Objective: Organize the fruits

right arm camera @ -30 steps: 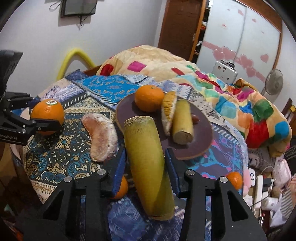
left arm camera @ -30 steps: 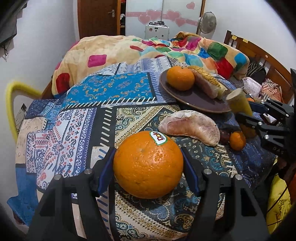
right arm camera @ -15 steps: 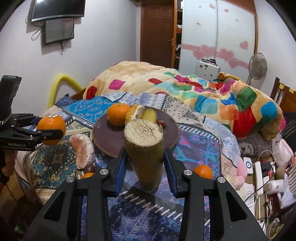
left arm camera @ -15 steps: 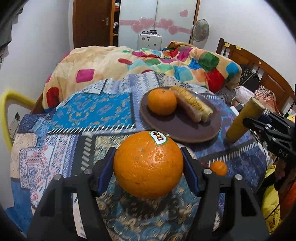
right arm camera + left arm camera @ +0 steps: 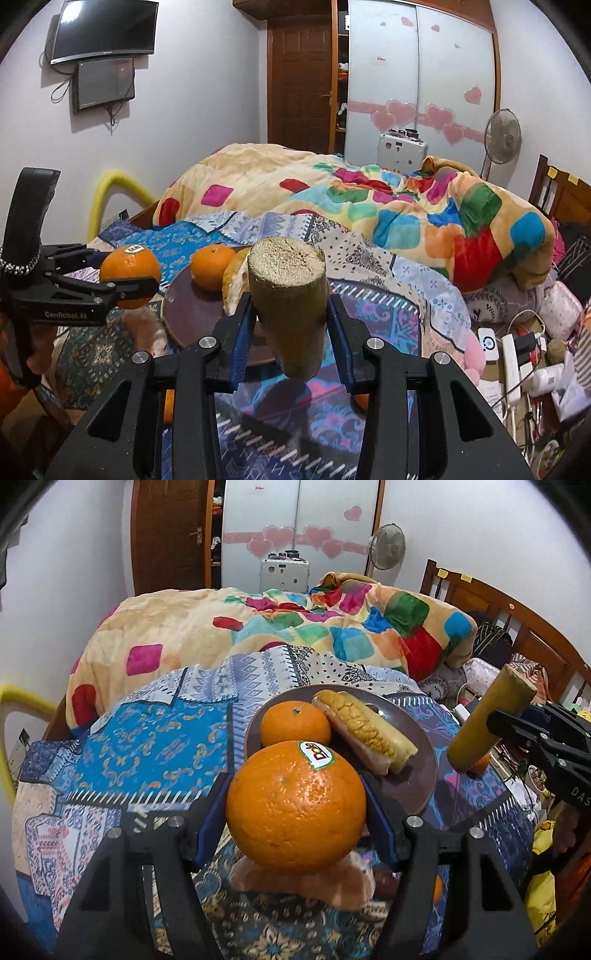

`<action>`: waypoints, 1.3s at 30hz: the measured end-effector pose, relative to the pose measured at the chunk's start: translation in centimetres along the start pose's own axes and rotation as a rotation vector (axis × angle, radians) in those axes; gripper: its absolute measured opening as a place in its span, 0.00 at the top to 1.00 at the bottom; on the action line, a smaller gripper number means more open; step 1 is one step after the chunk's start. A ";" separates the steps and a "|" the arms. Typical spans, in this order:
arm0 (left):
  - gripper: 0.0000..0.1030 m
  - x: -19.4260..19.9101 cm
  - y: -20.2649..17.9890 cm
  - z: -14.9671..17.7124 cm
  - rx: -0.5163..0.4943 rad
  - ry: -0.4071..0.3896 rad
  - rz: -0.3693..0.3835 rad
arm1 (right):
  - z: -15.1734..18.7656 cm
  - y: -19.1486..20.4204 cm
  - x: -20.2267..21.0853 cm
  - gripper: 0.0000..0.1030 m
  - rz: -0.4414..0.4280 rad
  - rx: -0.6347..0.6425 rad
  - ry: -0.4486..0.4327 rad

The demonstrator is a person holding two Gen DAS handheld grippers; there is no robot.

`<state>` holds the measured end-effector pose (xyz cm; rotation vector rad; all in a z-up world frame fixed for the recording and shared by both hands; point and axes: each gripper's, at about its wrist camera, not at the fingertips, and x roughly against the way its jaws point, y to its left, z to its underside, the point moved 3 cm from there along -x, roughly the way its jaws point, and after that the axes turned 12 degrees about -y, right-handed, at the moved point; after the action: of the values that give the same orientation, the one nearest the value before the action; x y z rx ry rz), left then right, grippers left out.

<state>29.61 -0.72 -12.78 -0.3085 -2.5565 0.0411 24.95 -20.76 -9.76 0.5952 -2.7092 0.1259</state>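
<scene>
My left gripper (image 5: pixel 295 808) is shut on a large orange with a sticker (image 5: pixel 295 805) and holds it in the air just in front of the brown plate (image 5: pixel 417 775). The plate holds a smaller orange (image 5: pixel 295 727) and a peeled pomelo piece (image 5: pixel 364 734). My right gripper (image 5: pixel 291 328) is shut on a yellow-green sugarcane piece (image 5: pixel 290 299), held tilted above the cloth right of the plate. The held orange (image 5: pixel 129 273) and the plate (image 5: pixel 184 314) also show in the right wrist view. A pomelo segment (image 5: pixel 306 882) lies on the cloth under the held orange.
The patterned cloth (image 5: pixel 147 746) covers the surface, with a colourful quilt (image 5: pixel 295 627) behind it. Small oranges (image 5: pixel 364 400) and a dark fruit (image 5: pixel 386 880) lie on the cloth near its front. A bed frame (image 5: pixel 517 627) and cluttered cables (image 5: pixel 517 343) are at the right.
Both grippers have risen and moved toward the plate with their fruit. The sugarcane piece has tilted more upright, its cut end toward the right camera.
</scene>
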 end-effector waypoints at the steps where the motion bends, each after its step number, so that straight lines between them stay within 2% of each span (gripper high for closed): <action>1: 0.35 -0.3 -0.1 -0.1 0.000 0.003 0.003 | -0.1 -0.1 -0.3 0.66 0.001 -0.002 0.001; 7: 0.35 -2.5 -1.4 -0.2 -0.016 0.028 0.017 | -0.2 -0.9 -2.5 0.66 -0.015 -0.033 0.027; 17: 0.34 -5.0 -2.1 0.5 -0.040 0.067 0.022 | -0.8 -0.7 -5.6 0.65 -0.031 -0.011 0.061; 25: 0.34 -5.0 -2.6 0.8 -0.074 0.065 0.009 | -0.4 -0.4 -7.6 0.65 0.003 0.013 0.064; 32: 0.34 -5.0 -2.6 0.7 -0.067 0.060 0.013 | 0.8 -0.7 -9.5 0.67 -0.007 -0.021 0.159; 34: 0.34 -5.0 -2.7 0.7 -0.071 0.056 0.017 | 1.3 -1.1 -9.6 0.67 0.011 -0.014 0.168; 39: 0.33 -4.8 -3.3 0.6 -0.097 0.037 0.021 | 1.3 -1.2 -9.1 0.67 -0.011 -0.020 0.178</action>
<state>32.47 -4.97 -15.52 -0.3692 -2.5237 -0.0799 32.75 -18.46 -14.32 0.5642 -2.5318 0.1420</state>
